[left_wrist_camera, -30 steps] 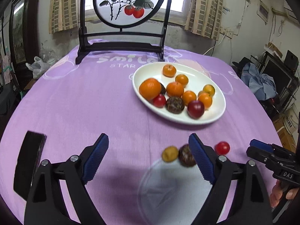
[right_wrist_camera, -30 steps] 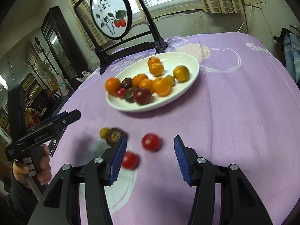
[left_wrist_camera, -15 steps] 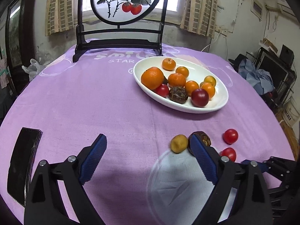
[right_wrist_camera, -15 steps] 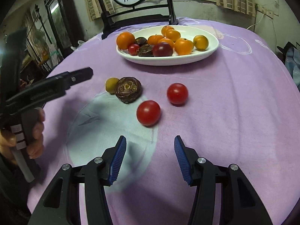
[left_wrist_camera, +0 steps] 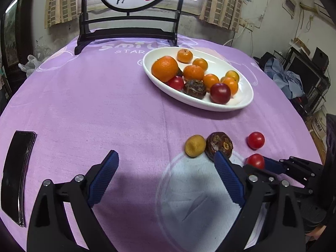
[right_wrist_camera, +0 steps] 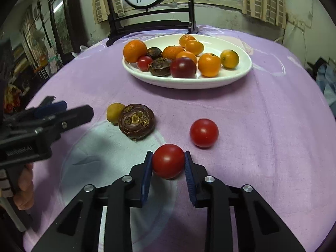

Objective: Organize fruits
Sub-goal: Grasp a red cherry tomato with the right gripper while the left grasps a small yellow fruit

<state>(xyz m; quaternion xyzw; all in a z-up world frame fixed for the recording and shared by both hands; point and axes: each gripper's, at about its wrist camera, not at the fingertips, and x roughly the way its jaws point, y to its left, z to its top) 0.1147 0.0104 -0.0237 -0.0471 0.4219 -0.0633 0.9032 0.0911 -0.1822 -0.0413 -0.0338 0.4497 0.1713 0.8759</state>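
Observation:
A white oval plate [right_wrist_camera: 237,76] [left_wrist_camera: 241,105] holds several oranges, a dark plum, a red tomato and brown fruits. On the purple cloth lie a small yellow fruit [right_wrist_camera: 115,113] [left_wrist_camera: 194,146], a brown wrinkled fruit [right_wrist_camera: 136,121] [left_wrist_camera: 219,145] and a red tomato [right_wrist_camera: 204,133] [left_wrist_camera: 255,140]. My right gripper [right_wrist_camera: 168,160] is shut on a second red tomato [right_wrist_camera: 168,160] [left_wrist_camera: 255,161] resting at cloth level. My left gripper [left_wrist_camera: 166,168] is open and empty, low over the cloth, left of the loose fruits; it also shows in the right wrist view [right_wrist_camera: 54,115].
A black phone [left_wrist_camera: 16,174] lies at the table's left edge. A black stand with a round painted screen [left_wrist_camera: 130,31] stands at the back of the table. Clutter and shelves sit beyond the right edge.
My right gripper has moved forward and closed its jaws on the nearer red tomato. My left gripper has shifted slightly and stays open.

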